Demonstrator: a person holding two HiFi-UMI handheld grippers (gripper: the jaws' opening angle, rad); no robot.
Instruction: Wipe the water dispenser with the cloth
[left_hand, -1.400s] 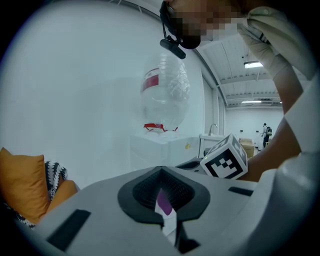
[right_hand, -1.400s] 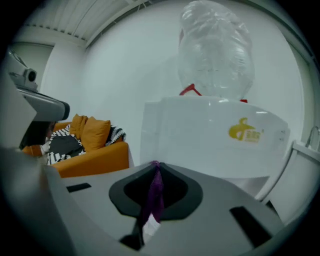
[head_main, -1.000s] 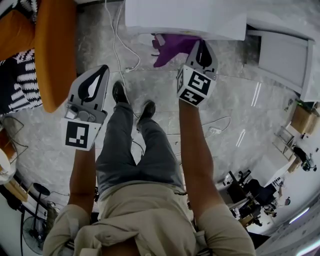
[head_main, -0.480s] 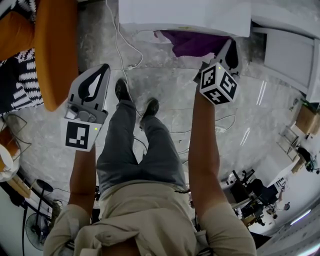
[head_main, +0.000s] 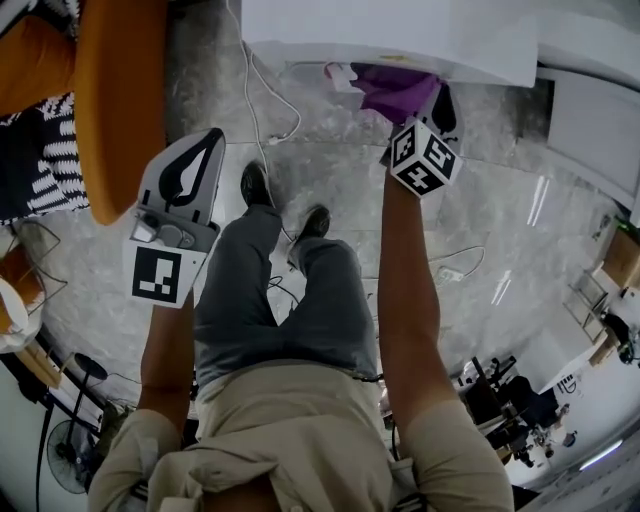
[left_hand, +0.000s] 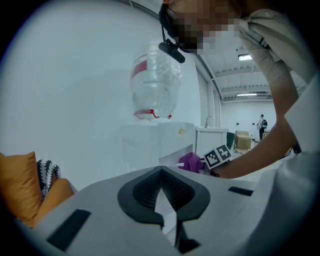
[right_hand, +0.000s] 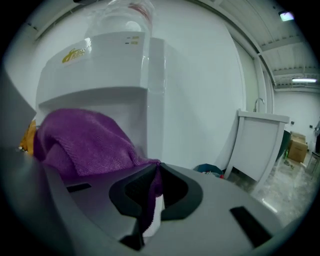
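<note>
The white water dispenser (head_main: 400, 35) fills the top of the head view; its clear bottle (left_hand: 155, 90) shows in the left gripper view. A purple cloth (head_main: 395, 88) lies against the dispenser's front, under the overhang (right_hand: 100, 65). My right gripper (head_main: 440, 100) is shut on the cloth (right_hand: 85, 142), whose edge hangs down between the jaws (right_hand: 155, 172). Out at the left my left gripper (head_main: 205, 140) stays away from the dispenser, shut with nothing in it (left_hand: 160, 172).
An orange seat (head_main: 110, 100) with a black-and-white striped cushion (head_main: 40, 160) stands at the left. White cables (head_main: 265, 110) trail over the marble floor by the person's shoes. A white cabinet (right_hand: 260, 145) stands right of the dispenser.
My right gripper has carried the purple cloth to the right along the dispenser's front. The left gripper has hardly moved.
</note>
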